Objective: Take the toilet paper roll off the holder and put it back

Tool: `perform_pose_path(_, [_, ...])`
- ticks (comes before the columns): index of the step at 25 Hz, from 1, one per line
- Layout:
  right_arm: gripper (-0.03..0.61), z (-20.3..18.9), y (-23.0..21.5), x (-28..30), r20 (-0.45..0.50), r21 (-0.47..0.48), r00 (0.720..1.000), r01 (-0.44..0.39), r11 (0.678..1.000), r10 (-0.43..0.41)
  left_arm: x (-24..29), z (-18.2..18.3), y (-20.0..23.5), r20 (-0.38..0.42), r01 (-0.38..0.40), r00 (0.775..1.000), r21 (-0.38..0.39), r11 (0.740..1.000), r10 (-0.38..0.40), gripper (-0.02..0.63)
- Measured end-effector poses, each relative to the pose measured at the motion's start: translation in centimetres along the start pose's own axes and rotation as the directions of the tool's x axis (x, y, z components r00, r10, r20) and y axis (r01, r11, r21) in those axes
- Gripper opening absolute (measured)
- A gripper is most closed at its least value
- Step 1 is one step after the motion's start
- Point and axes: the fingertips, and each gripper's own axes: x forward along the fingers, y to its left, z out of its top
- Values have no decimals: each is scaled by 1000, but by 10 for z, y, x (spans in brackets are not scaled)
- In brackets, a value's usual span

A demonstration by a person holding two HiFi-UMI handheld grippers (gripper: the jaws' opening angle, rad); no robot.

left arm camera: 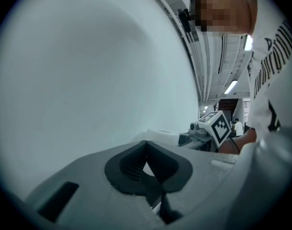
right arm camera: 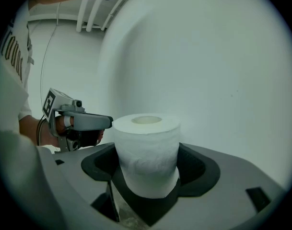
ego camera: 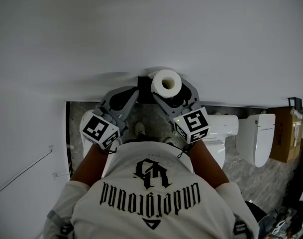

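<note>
A white toilet paper roll (ego camera: 166, 83) stands upright between the jaws of my right gripper (ego camera: 168, 92), close to the white wall. In the right gripper view the roll (right arm camera: 146, 150) fills the gap and the black pads (right arm camera: 193, 169) press its sides; that gripper (right arm camera: 148, 178) is shut on it. A dark holder bracket (ego camera: 143, 82) shows on the wall just left of the roll. My left gripper (ego camera: 133, 94) is beside the bracket, jaws together and empty. In the left gripper view its pads (left arm camera: 162, 169) meet, with only wall ahead.
The white wall (ego camera: 141, 29) fills the view ahead. Below right are a white toilet (ego camera: 225, 126), a second white fixture (ego camera: 256, 138) and a brown box (ego camera: 283, 134). A thin wire (ego camera: 22, 171) runs along the left. The person's white shirt (ego camera: 151, 198) covers the bottom.
</note>
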Motion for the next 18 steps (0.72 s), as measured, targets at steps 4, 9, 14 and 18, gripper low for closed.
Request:
perform_pose_path(4, [333,-5,9,17,-17,9,1000,-9,1000,9,-3,-6,15,-7,9,1000,-18,1000,-10,12])
perform_pose_path(9, [333,-13,20,38,-46,11,999,-23,1000,23,-7,-16,30,-16,25,1000,-38,999,-26,12])
perform_pose_path(14, [333,-21,26,46,-83,-4,996,-30,1000,30,-8,-20,38,-18,30,999,-51,998,-31,12])
perform_pose_path(18, [333,-22,26,48,-102,-22,994,-29,999,27,-6,-21,40,-20,35,999,-54,998,-36,12])
